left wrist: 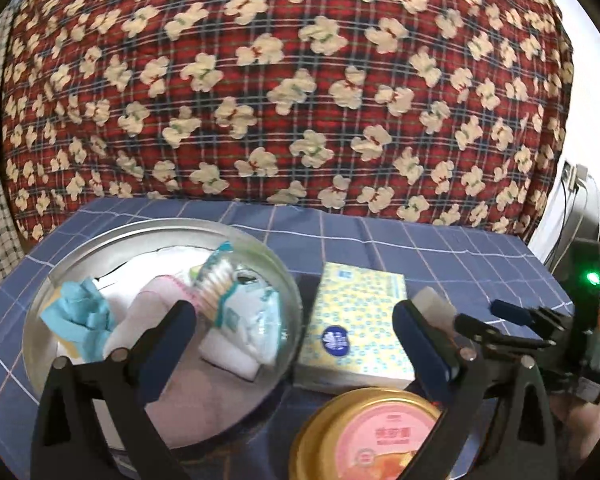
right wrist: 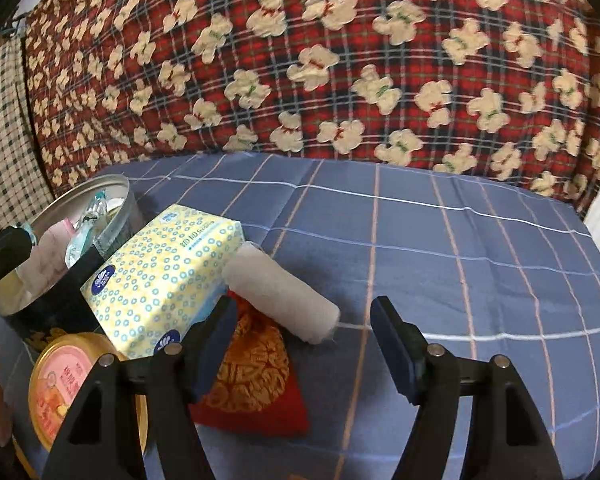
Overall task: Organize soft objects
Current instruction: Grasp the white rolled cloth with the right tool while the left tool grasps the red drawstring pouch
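Note:
A round metal tin (left wrist: 80,248) holds several soft things: a crumpled blue cloth (left wrist: 80,316), white packets (left wrist: 248,320) and a pink towel (left wrist: 164,292). My left gripper (left wrist: 294,312) hangs open and wide over the tin's right rim and the yellow tissue pack (left wrist: 356,320), gripping nothing. In the right wrist view the tissue pack (right wrist: 160,272) lies beside a rolled white towel (right wrist: 280,288) and a red pouch with gold pattern (right wrist: 256,376). My right gripper (right wrist: 304,320) is open just short of the roll's near end, its left finger over the pouch.
A gold can with a pink lid (left wrist: 380,440) stands in front of the tissue pack, also in the right wrist view (right wrist: 68,380). The blue checked tablecloth (right wrist: 460,260) spreads to the right. A red quilt with cream bows (left wrist: 300,80) rises behind the table.

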The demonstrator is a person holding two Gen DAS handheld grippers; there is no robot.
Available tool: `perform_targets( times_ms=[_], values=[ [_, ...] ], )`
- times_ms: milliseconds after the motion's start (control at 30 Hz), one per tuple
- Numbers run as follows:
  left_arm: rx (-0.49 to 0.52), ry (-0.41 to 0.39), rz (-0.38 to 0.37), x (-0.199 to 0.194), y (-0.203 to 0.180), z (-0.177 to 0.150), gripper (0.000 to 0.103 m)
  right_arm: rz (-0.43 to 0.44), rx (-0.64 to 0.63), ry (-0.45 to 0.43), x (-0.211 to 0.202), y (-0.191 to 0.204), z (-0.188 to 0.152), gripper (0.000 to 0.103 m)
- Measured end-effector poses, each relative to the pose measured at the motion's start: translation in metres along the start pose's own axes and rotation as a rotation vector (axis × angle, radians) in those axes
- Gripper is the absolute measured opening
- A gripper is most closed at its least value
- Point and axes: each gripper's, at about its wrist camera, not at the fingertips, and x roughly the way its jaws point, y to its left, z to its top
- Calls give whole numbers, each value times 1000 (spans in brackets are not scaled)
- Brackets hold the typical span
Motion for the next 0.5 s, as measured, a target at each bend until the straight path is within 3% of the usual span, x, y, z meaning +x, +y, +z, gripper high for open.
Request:
perform_targets(
  times_ms=[200, 300, 400, 500],
  values=[
    [32, 20, -3, 5, -15, -3, 100, 55, -39, 72, 30, 10, 8, 69],
    [38, 23, -7, 5, -19, -5, 100, 29, -49, 85, 37, 9, 6, 48],
    [46, 34, -24, 6, -25, -5, 100, 56, -20, 78, 33, 1, 5, 30],
    [65, 36, -40, 5, -37, -5, 100, 41, 14, 37, 22, -9, 3, 25]
  ],
)
